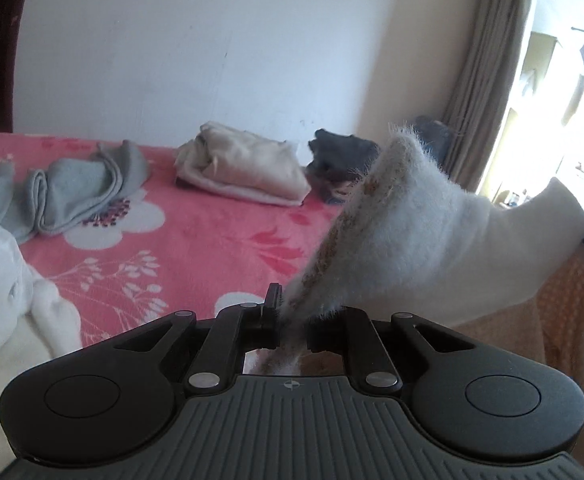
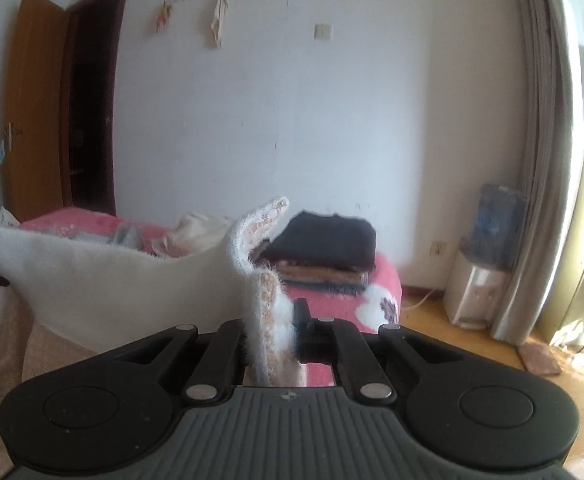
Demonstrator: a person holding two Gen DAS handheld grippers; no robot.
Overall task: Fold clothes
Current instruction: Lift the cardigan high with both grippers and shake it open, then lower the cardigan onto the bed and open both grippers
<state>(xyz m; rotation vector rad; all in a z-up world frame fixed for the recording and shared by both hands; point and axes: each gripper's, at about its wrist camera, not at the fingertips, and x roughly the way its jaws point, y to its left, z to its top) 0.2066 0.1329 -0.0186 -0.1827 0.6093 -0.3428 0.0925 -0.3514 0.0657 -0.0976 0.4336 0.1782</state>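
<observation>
A fuzzy white garment with an orange-speckled edge band hangs stretched in the air between both claws, above the near edge of the bed. The left claw is clamped narrow on one end of the band, the right claw on the other. The fabric hides each claw's inner pads, and its lower part drops out of view. Folded piles near the bed's far edge are blurred.
</observation>
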